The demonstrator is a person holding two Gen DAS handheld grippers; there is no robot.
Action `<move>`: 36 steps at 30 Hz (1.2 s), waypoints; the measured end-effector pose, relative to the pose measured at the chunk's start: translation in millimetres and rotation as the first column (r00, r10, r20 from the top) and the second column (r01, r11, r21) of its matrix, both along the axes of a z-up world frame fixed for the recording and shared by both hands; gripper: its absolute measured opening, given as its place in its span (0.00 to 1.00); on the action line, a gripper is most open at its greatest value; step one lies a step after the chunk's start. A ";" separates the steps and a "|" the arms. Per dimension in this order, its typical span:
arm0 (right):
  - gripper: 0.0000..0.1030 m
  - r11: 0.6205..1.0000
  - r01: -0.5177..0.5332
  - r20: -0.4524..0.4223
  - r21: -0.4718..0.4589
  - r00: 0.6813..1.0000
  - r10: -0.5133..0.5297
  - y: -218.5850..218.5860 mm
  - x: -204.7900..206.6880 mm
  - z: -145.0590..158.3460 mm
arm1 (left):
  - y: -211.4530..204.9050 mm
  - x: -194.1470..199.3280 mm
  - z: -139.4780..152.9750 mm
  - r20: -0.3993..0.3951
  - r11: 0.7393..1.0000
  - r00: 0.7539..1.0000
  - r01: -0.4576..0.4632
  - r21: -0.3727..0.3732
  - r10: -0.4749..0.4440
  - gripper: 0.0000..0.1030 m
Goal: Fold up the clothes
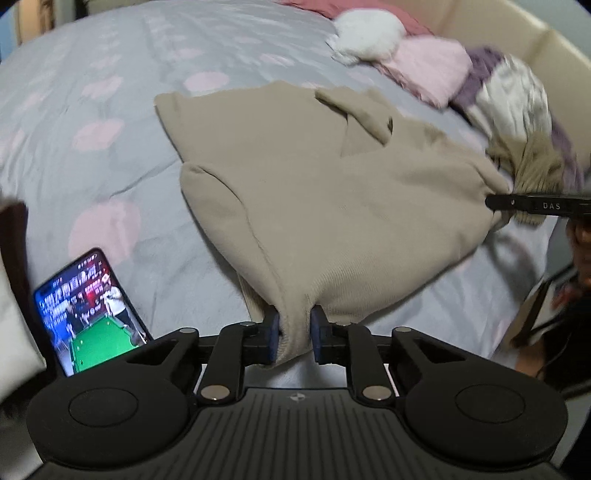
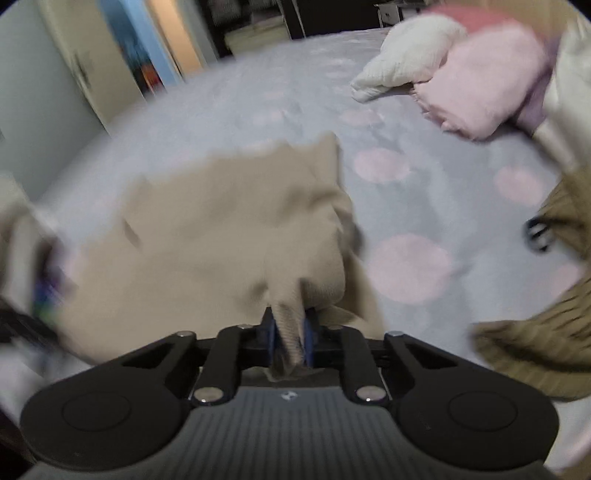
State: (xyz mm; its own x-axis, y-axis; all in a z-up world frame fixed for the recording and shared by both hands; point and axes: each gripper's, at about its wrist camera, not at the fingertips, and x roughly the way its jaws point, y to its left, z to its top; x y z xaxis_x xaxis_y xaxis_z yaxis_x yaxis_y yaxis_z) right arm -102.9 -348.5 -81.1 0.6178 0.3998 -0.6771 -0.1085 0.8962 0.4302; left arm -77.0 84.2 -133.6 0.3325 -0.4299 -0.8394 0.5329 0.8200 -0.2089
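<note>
A beige knit garment [image 1: 314,192] lies partly folded on the grey bed cover [image 1: 110,92], lifted at its two near corners. My left gripper [image 1: 294,338] is shut on the garment's near edge, fabric bunched between its blue pads. At the right of the left wrist view, my right gripper [image 1: 496,204] pinches the garment's right corner. In the right wrist view, blurred by motion, my right gripper [image 2: 289,341] is shut on a fold of the same beige garment [image 2: 221,229], which drapes away to the left.
A phone [image 1: 90,310] with a lit screen lies on the bed at the lower left. White [image 1: 369,35], pink [image 1: 428,70], purple and tan clothes [image 1: 535,162] pile along the bed's right side. A tan garment [image 2: 546,332] lies right of my right gripper. A person [image 1: 576,295] sits at the right edge.
</note>
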 end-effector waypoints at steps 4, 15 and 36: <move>0.14 0.962 -0.034 -0.091 0.272 0.994 0.061 -32.1 16.2 -11.3 | 11.0 0.0 6.9 -0.002 0.998 0.999 -0.038 -0.039 0.038 0.13; 0.31 0.984 -0.062 -0.280 0.164 0.954 0.107 -46.7 26.8 -34.1 | 13.8 -5.6 1.9 -0.031 1.000 0.999 -0.021 0.001 0.021 0.13; 0.12 0.918 -0.259 -0.135 -0.302 0.964 0.228 13.9 -3.7 -14.7 | 15.5 -6.6 0.9 -0.074 0.998 0.996 -0.051 -0.022 0.049 0.30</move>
